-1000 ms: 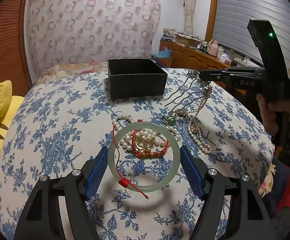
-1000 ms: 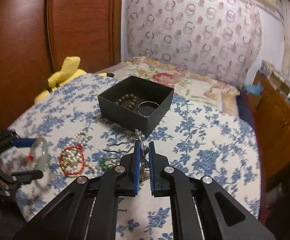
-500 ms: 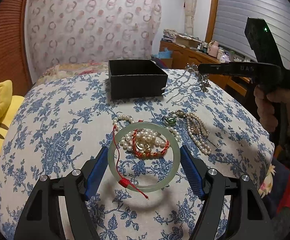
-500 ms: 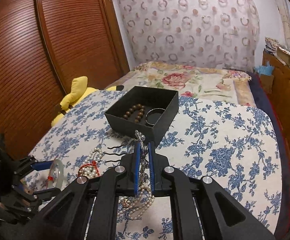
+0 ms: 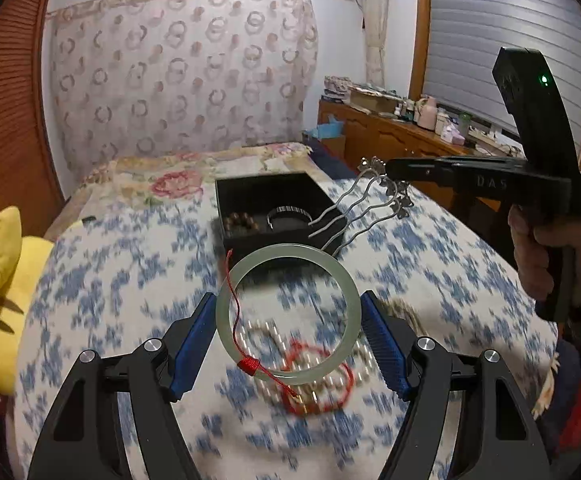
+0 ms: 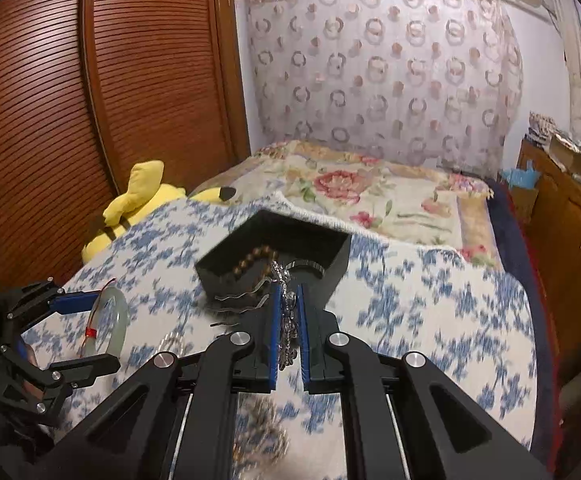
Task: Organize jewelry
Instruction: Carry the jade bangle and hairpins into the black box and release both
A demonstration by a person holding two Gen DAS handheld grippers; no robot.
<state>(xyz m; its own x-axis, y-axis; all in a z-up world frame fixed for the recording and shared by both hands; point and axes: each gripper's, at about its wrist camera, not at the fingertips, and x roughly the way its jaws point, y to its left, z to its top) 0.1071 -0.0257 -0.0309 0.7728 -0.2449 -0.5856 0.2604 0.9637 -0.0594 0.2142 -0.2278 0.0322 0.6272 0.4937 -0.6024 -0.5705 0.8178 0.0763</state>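
jade bangle (image 5: 288, 314) clamped between left hand-held gripper (image 5: 288, 340) fingers.

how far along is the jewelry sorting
Done: a bead bracelet and a metal bangle lie in the black box. In hand: the left gripper carries the jade bangle; the right gripper carries the silver hair comb. Left: pearls and red string bracelet on the cloth.

Right tongs (image 6: 288, 320) clamp a silver hair comb (image 6: 250, 296) beside the black box (image 6: 336, 258).

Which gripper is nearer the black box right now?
Right. The right gripper, shut on the hair comb, hangs at the black box edge; the left gripper, holding the jade bangle, sits farther back.
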